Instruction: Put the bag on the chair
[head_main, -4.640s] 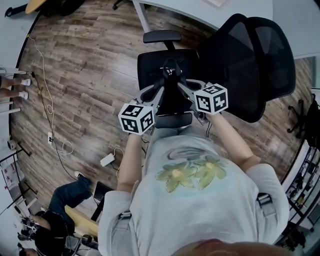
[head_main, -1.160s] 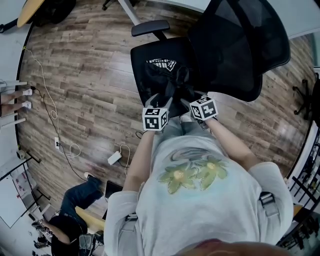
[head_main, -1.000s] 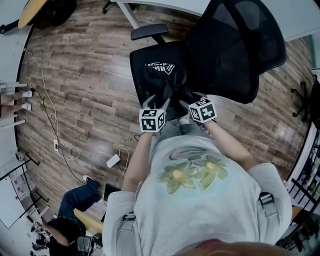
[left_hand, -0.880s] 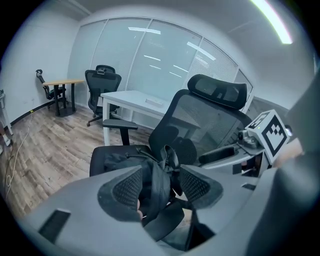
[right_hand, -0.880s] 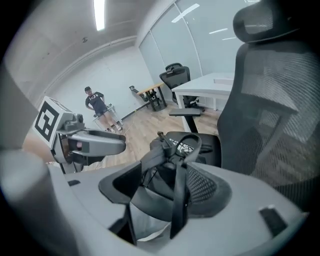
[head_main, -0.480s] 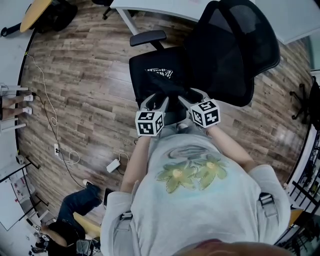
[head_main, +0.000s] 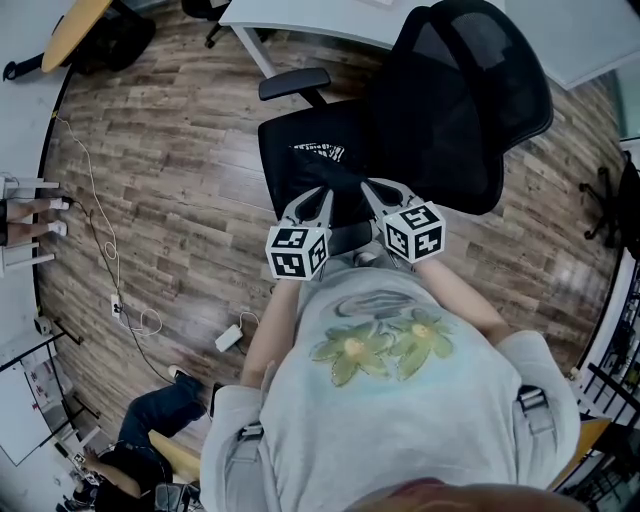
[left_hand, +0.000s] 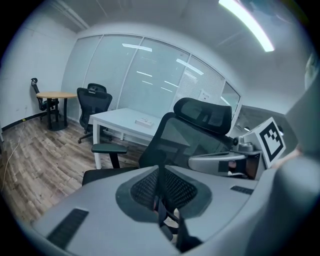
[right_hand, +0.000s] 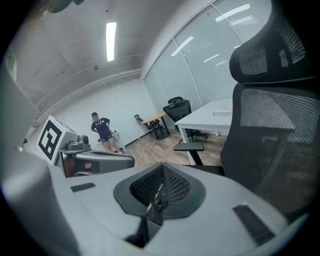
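**Bag rests on the seat; both grippers shut and empty**

Head view: the black bag (head_main: 318, 152) lies on the seat of the chair (head_main: 465, 100), white print up, with the backrest at its 2 o'clock. The seat carries its whole weight, so the placing looks done. The left gripper (head_main: 326, 191) and right gripper (head_main: 366, 184) sit side by side at the bag's 6 o'clock, over the seat's front edge, both pointing toward it.

Left gripper view: the jaws have just been closing. The pads now meet along a thin seam with nothing between them. The backrest rises at 1 o'clock, and the gripper's own body hides the seat and bag.

Right gripper view: these jaws have also just closed, pad against pad, and they are empty. The armrest (right_hand: 189, 147) shows at 1 o'clock from them. Neither gripper holds anything, which suggests the bag has been let go.
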